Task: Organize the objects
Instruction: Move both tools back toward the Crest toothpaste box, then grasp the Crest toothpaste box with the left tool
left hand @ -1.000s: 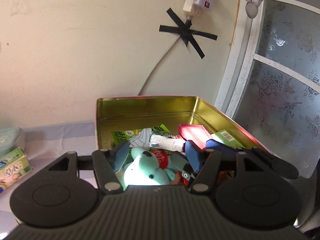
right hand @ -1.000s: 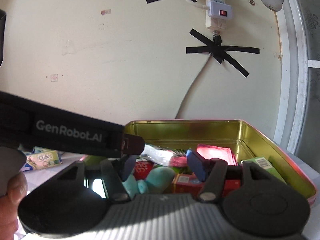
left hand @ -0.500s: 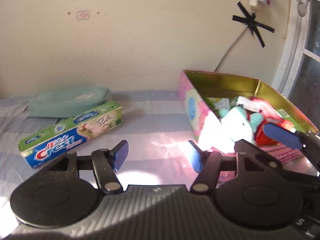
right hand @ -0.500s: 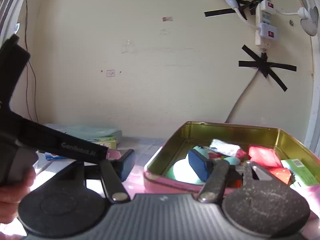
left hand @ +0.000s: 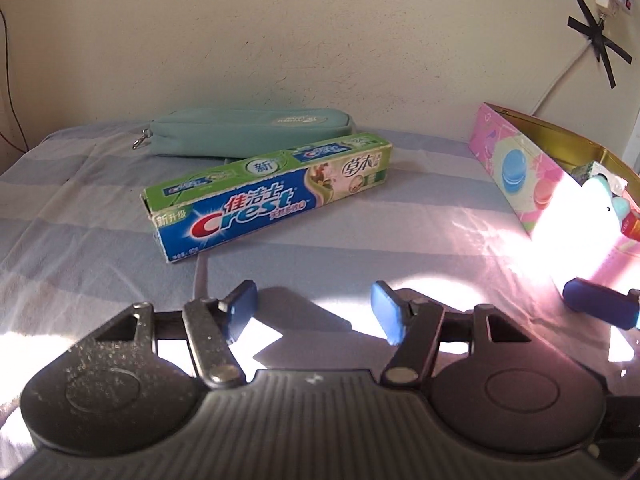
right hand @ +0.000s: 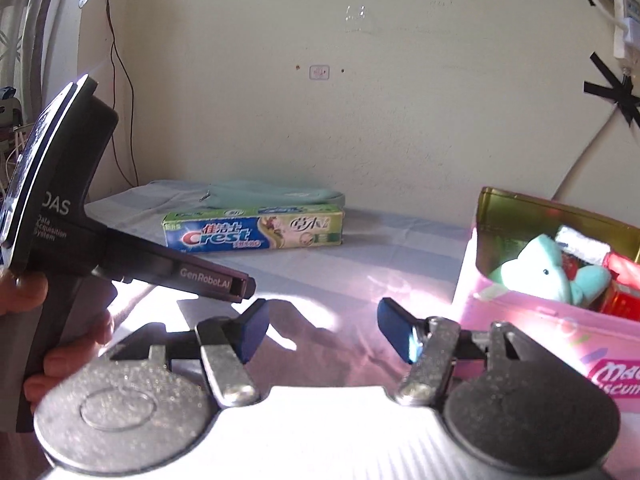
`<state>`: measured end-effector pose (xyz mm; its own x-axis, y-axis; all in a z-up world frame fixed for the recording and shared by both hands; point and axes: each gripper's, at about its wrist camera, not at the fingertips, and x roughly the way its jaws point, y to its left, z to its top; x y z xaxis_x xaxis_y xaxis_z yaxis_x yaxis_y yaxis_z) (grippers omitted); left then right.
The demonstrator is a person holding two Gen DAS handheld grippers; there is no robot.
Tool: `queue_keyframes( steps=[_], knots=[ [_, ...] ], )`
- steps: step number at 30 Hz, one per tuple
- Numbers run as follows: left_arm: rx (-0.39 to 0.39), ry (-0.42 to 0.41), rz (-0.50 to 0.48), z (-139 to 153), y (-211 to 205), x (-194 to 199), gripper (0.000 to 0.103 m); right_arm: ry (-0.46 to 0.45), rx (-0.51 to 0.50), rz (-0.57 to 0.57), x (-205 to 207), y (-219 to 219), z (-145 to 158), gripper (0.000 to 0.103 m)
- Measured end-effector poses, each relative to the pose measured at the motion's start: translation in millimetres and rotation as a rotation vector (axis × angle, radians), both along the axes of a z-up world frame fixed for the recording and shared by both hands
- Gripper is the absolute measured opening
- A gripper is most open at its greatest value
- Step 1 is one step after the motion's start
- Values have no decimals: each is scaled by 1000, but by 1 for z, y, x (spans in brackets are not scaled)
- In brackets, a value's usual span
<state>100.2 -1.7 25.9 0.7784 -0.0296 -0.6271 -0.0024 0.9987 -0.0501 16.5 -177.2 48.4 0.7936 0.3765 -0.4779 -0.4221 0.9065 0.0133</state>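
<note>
A green and blue Crest toothpaste box point(left hand: 264, 196) lies on the striped cloth, also in the right wrist view point(right hand: 256, 230). Behind it lies a teal pencil case point(left hand: 252, 130) point(right hand: 276, 196). A pink tin point(left hand: 532, 172) point(right hand: 536, 320) with a gold inside stands at the right and holds a teal plush toy point(right hand: 540, 272) and several packets. My left gripper point(left hand: 314, 312) is open and empty, a little in front of the toothpaste box. My right gripper point(right hand: 322, 328) is open and empty, left of the tin.
The cream wall stands close behind the objects. A power strip point(right hand: 626, 20) and a taped cable point(left hand: 600, 38) hang on it at the right. The left gripper's body point(right hand: 60, 208) and the hand holding it fill the left of the right wrist view.
Both grippers have pulled back from over the tin and swung left. The plush toy now lies in the tin, and the toothpaste box and pencil case have come into view.
</note>
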Motion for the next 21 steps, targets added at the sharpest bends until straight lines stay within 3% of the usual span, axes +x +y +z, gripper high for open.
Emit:
queue_keyframes(
  steps=[4,11,16,21],
  knots=[
    [41,-21,-2,-4,2,-2,66,126,17,20,15,2,-13,66],
    [49,-33,-19,0,4,-7,70,198,125,-21,23,-17,-19,68],
    [105,-141,-43,19,11,-22,75,181,118,3,19,-13,-19,70],
    [189,-292,6,38,32,-27,96,189,138,7,20,-15,-20,70]
  ],
)
